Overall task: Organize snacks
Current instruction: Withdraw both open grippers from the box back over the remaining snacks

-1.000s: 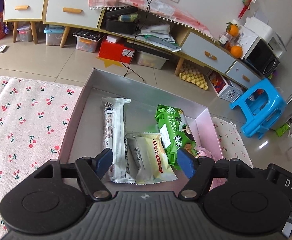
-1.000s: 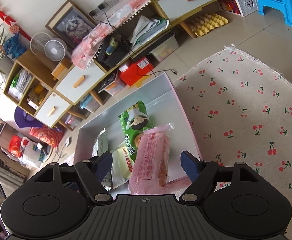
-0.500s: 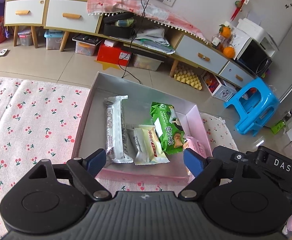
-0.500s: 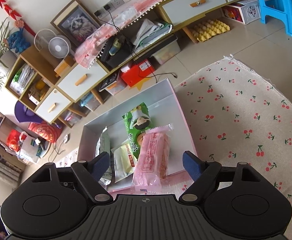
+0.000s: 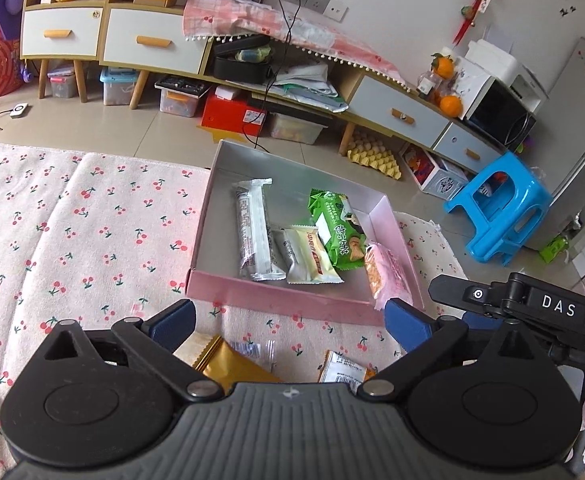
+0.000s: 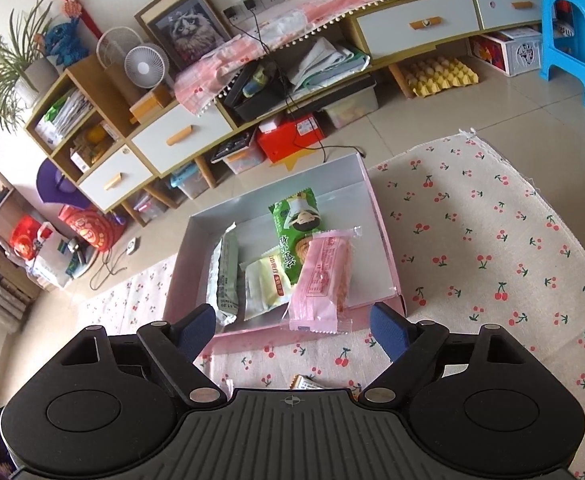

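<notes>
We are holding the left tongs (image 5: 290, 322) spread wide with nothing between the blue pads; they have just been opening further, and they are hovering over the cherry-print cloth (image 5: 72, 232) just short of the pink box (image 5: 284, 302). Directly under them, on the cloth, a gold packet (image 5: 228, 364) and an orange-and-white packet (image 5: 342, 368) with small print we cannot read are lying near each other. The right tongs (image 6: 292, 324) are also standing open and empty, having just been widening too, and their body is showing in the left view with the white letters "DAS" on it. Beyond both tongs we are seeing the box with its silver inside, sitting on the cloth and holding the sorted snacks: a long silver wrapper (image 5: 254, 236) along the left, a pale yellow packet (image 5: 310, 258) with a red strip of lettering too small to make out beside it, a green packet (image 6: 298, 226) printed with a cartoon figure and large Chinese characters, and a pink packet (image 6: 324, 280) on the right, its near end resting over the box's front wall and its back covered in fine red print. Farther off, a red box (image 5: 232, 114) and a yellow egg tray (image 5: 374, 158) are lying on the floor below the low cabinet (image 5: 396, 114), and a blue stool (image 5: 496, 216) is standing to the right.
</notes>
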